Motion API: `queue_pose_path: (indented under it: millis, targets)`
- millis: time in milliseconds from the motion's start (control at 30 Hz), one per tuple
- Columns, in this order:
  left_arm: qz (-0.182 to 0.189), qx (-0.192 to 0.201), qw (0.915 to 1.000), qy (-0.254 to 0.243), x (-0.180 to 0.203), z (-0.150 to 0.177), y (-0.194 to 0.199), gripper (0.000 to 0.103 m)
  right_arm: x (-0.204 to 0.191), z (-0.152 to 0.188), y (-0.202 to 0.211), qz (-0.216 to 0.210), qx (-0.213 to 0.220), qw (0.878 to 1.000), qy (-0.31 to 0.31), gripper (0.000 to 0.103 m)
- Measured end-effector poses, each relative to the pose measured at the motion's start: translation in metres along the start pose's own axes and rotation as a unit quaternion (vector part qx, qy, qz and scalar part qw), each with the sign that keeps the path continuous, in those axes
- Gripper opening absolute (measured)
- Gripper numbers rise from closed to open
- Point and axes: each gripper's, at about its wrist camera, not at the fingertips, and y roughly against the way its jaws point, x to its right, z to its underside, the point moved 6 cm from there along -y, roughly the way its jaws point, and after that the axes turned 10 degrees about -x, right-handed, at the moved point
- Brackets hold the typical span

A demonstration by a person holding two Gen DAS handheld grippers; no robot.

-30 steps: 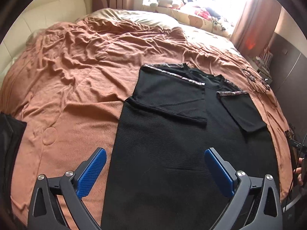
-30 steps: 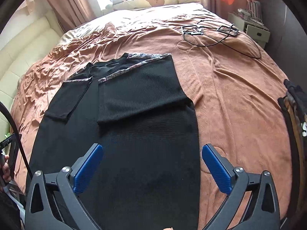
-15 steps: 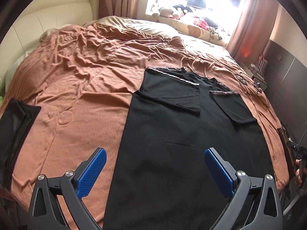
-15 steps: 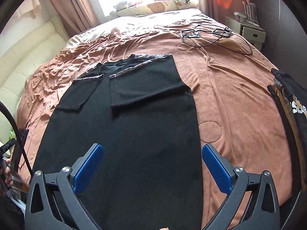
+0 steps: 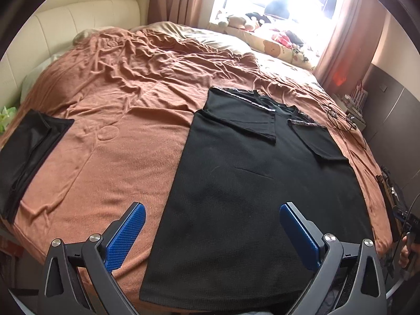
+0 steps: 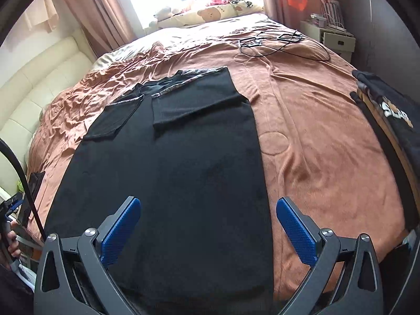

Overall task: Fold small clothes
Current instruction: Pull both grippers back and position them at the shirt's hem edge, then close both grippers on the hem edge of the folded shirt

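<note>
A black t-shirt [image 5: 252,191] lies flat on the brown bedspread [image 5: 123,131], both sleeves folded inward over its chest, collar toward the window. It also shows in the right wrist view [image 6: 170,168]. My left gripper [image 5: 210,223] is open and empty, hovering above the shirt's near left hem. My right gripper [image 6: 207,218] is open and empty, hovering above the shirt's near right hem. Neither gripper touches the cloth.
A folded black garment [image 5: 29,147] lies at the bed's left edge. A stack of folded clothes [image 6: 388,120] sits at the right edge. Black cables [image 6: 275,44] lie on the far right of the bed [image 6: 315,131]. Pillows and plush toys [image 5: 275,36] line the window.
Both grippers have pulled back and risen from the shirt, so more of the bed and the shirt's near hem show. Both stayed open.
</note>
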Motion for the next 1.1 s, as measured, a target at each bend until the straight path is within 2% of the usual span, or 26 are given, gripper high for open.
queue_pose_path:
  millis: [367,433,733,800,900,967,1067,1100]
  targets:
    - [-0.054,0.020,0.9983,-0.008,-0.011,0.034,0.024,0.103,0.016,0.043,0.021,0.026,0.017,0.999,-0.027,0.103]
    - [-0.050,0.019,0.9985,-0.007,-0.014,0.039,0.026,0.103,0.018,0.049,0.023,0.032,0.021,0.999,-0.035,0.103]
    - [0.001,0.025,0.9995,0.017,-0.034,0.063,0.031,0.103,0.026,0.080,0.027,0.001,0.018,0.999,-0.027,0.103]
    - [-0.014,0.021,0.9993,0.027,-0.043,0.068,0.027,0.103,0.031,0.085,0.026,-0.014,0.016,0.999,-0.034,0.103]
    - [0.005,0.019,0.9988,0.045,-0.056,0.075,0.022,0.102,0.038,0.093,0.023,-0.027,0.013,0.999,-0.038,0.103]
    - [0.016,0.013,0.9981,0.058,-0.064,0.081,0.017,0.099,0.042,0.098,0.019,-0.030,0.008,0.999,-0.040,0.095]
    - [0.013,-0.006,0.9975,0.069,-0.074,0.088,0.005,0.086,0.050,0.103,0.011,-0.039,-0.007,0.998,-0.050,0.080]
    - [0.017,-0.014,0.9970,0.074,-0.077,0.090,0.001,0.081,0.051,0.105,0.008,-0.044,-0.010,0.998,-0.054,0.079]
